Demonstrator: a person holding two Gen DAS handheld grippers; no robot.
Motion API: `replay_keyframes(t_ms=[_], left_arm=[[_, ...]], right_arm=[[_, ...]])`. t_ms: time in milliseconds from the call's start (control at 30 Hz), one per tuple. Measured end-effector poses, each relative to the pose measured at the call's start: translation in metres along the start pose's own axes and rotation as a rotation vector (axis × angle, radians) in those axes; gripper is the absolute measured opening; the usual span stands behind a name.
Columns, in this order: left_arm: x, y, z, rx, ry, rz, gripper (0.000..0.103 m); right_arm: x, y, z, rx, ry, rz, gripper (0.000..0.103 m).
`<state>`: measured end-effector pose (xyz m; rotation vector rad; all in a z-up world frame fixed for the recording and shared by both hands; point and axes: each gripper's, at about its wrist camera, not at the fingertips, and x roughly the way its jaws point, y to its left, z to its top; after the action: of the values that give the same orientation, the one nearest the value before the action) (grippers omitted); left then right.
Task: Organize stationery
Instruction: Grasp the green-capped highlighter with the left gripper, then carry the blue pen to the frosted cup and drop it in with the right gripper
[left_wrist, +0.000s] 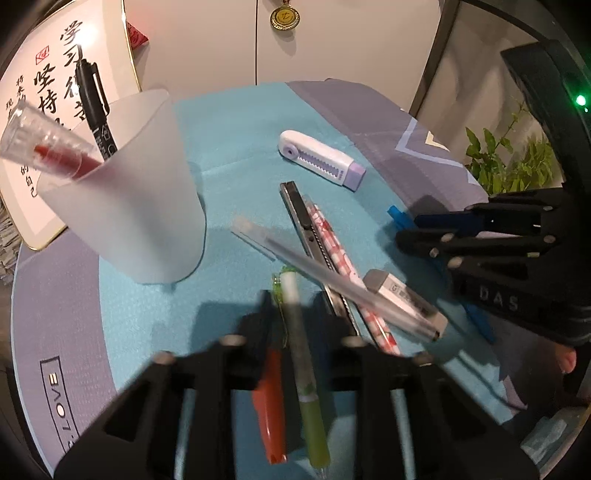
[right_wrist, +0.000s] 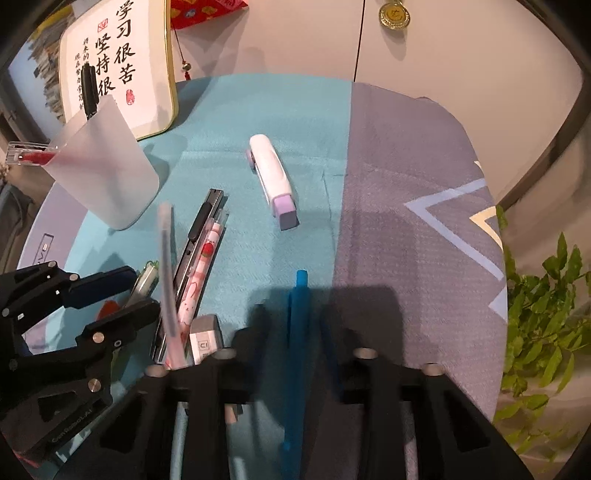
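Observation:
My left gripper (left_wrist: 295, 310) is shut on a green pen (left_wrist: 303, 362) that runs lengthwise between its fingers. An orange item (left_wrist: 271, 398) lies under it. My right gripper (right_wrist: 295, 317) is shut on a blue pen (right_wrist: 297, 350). Seen from the left wrist, the right gripper (left_wrist: 410, 221) sits at the right with the blue pen (left_wrist: 397, 216) poking out. Between the two grippers lie a clear pen (left_wrist: 332, 280), a utility knife (left_wrist: 299, 218), a pink checked pen (left_wrist: 340, 254) and a grey-white eraser (left_wrist: 402, 295). A frosted cup (left_wrist: 140, 206) at the left holds a red pen (left_wrist: 55, 151) and a black marker (left_wrist: 92, 103).
A white and lilac retractable eraser (left_wrist: 321, 158) lies alone farther back on the teal mat (left_wrist: 236, 140). A calligraphy board (left_wrist: 48, 74) leans behind the cup. A green plant (right_wrist: 546, 306) stands past the table's right edge. A medal (left_wrist: 284, 16) hangs on the cabinet behind.

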<state>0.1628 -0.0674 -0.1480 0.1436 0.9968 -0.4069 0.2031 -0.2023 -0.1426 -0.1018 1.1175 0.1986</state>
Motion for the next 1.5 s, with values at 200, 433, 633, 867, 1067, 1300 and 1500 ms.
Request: replay_keyframes(t_ms=[200, 433, 633, 867, 1067, 1300, 1500], left_arm=[[-0.026, 0.011, 0.002, -0.051, -0.061, -0.017, 0.012], [-0.080, 0.008, -0.001, -0.035, -0.195, -0.023, 0.011], [-0.109, 0.007, -0.008, -0.033, -0.268, -0.018, 0.011], [-0.136, 0.017, -0.009, -0.065, -0.339, 0.009, 0.006], [-0.154, 0.031, -0.007, -0.090, -0.386, 0.043, 0.006], [-0.142, 0.045, -0.025, -0.104, -0.345, 0.058, 0.018], [-0.111, 0.073, -0.060, -0.227, -0.205, 0.016, 0.044]], right_arm=[[-0.019, -0.003, -0.002, 0.031, -0.049, 0.023, 0.014], [-0.070, -0.003, -0.015, 0.055, -0.166, 0.046, 0.014], [-0.116, 0.009, -0.025, 0.048, -0.267, 0.057, 0.014], [-0.140, 0.017, -0.029, 0.042, -0.321, 0.056, 0.014], [-0.145, 0.022, -0.033, 0.035, -0.330, 0.063, 0.014], [-0.142, 0.022, -0.036, 0.039, -0.317, 0.069, 0.014], [-0.139, 0.022, -0.034, 0.046, -0.312, 0.089, 0.014]])
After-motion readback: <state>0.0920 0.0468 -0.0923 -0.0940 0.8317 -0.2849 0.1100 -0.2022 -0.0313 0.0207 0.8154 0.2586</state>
